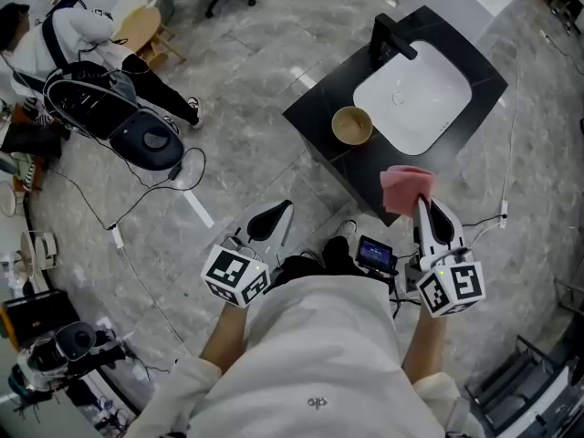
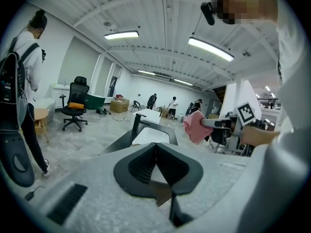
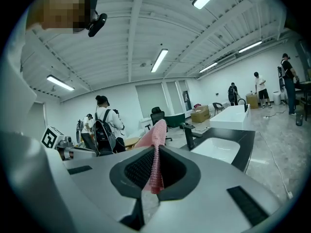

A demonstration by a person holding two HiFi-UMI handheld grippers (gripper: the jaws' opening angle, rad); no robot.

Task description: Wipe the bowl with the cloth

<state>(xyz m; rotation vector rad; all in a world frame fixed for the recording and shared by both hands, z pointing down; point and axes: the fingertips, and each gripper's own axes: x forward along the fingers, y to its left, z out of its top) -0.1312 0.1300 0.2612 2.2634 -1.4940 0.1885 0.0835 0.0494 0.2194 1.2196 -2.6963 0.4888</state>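
My right gripper held forward, jaws pinching soft pink knit-textured cloth, near edge of counter. My left gripper drawn back, jaws pressed together, empty. Round tan bowl upright on glossy black counter, just beside white rounded basin.

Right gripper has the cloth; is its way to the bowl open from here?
Probably yes. The right gripper, jaws shut on the cloth, hangs near the counter's front edge. The bowl sits uncovered beside the sink, with nothing between them. The faucet stands farther back.
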